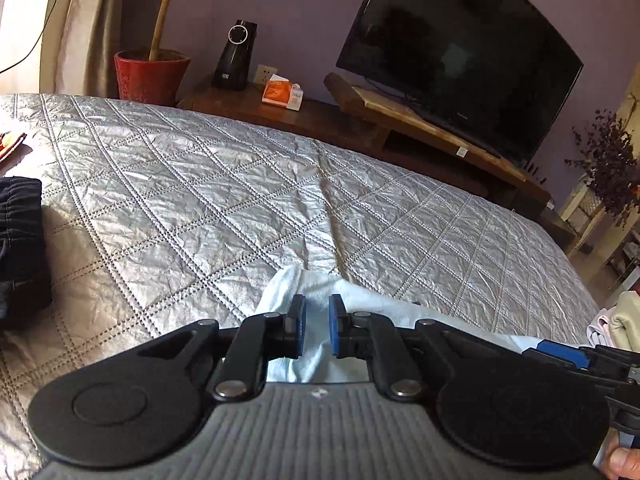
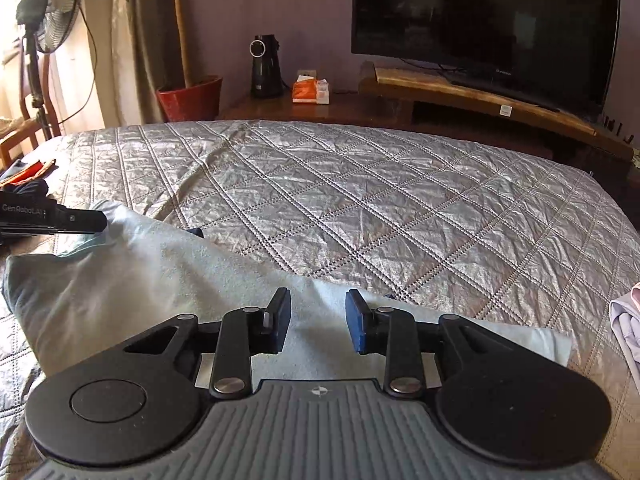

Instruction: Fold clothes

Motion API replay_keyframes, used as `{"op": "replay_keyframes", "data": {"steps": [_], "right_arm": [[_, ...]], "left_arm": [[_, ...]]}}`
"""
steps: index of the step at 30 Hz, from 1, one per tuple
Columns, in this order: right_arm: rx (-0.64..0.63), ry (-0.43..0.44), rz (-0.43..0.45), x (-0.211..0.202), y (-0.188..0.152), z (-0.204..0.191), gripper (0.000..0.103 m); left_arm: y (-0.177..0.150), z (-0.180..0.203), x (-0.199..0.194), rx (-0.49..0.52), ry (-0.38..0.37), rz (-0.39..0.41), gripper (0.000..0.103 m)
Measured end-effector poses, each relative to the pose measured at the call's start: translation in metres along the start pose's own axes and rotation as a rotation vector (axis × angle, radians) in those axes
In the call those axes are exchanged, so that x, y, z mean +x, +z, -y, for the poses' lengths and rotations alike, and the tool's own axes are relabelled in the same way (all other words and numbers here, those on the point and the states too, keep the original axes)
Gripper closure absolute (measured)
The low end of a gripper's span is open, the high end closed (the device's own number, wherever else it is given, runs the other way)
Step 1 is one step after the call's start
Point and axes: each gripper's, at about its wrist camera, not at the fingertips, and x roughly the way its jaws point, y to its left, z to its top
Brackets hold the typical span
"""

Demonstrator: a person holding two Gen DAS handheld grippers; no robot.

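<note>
Two grippers over pale blue garment on bed: left gripper nearly closed, grasp unclear; right gripper released; garment's near part hidden.

The left gripper, black with blue-padded fingers, tilts downward, its pads drawn close with a narrow gap and pale cloth showing between them. The right gripper, of the same build, also tilts down with its fingers parted wider. A thumb tip shows at five o'clock of the left wrist view.
</note>
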Motion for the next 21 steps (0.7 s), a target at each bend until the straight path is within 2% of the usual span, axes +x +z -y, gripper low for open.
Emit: {"op": "replay_keyframes", "data": {"steps": [3, 6, 7, 9, 10, 12, 15, 16, 17, 19, 21], "right_arm": [[-0.014, 0.017, -0.007, 0.01, -0.002, -0.015, 0.065], [-0.043, 0.006, -0.012, 0.012, 0.0, -0.021, 0.065], [-0.044, 0.01, -0.015, 0.011, -0.001, -0.019, 0.065], [-0.047, 0.017, -0.02, 0.01, -0.001, -0.016, 0.065], [-0.049, 0.019, -0.021, 0.01, -0.001, -0.015, 0.065], [-0.076, 0.01, -0.023, 0.009, -0.002, -0.016, 0.064], [-0.092, -0.001, -0.029, 0.007, -0.003, -0.015, 0.057], [-0.081, 0.003, -0.032, 0.007, -0.002, -0.012, 0.057], [-0.075, 0.006, -0.033, 0.007, -0.002, -0.011, 0.057], [-0.075, 0.009, -0.036, 0.006, -0.002, -0.01, 0.057], [-0.07, 0.007, -0.028, 0.004, 0.0, -0.01, 0.058]], "left_arm": [[0.0, 0.024, 0.008, 0.054, -0.085, -0.015, 0.082], [-0.009, 0.054, 0.026, 0.149, -0.113, -0.063, 0.079], [-0.012, 0.062, 0.03, 0.177, -0.1, -0.069, 0.072], [-0.015, 0.068, 0.041, 0.201, -0.053, -0.095, 0.069], [-0.016, 0.067, 0.043, 0.199, -0.032, -0.1, 0.071], [-0.015, 0.061, 0.041, 0.188, 0.009, -0.087, 0.08], [-0.015, 0.053, 0.032, 0.241, 0.129, -0.059, 0.097], [-0.013, 0.045, 0.029, 0.221, 0.172, -0.045, 0.085], [-0.01, 0.035, 0.024, 0.182, 0.203, -0.035, 0.081], [-0.005, 0.017, 0.016, 0.112, 0.255, -0.017, 0.088], [-0.004, 0.011, 0.006, 0.091, 0.259, -0.007, 0.085]]}}
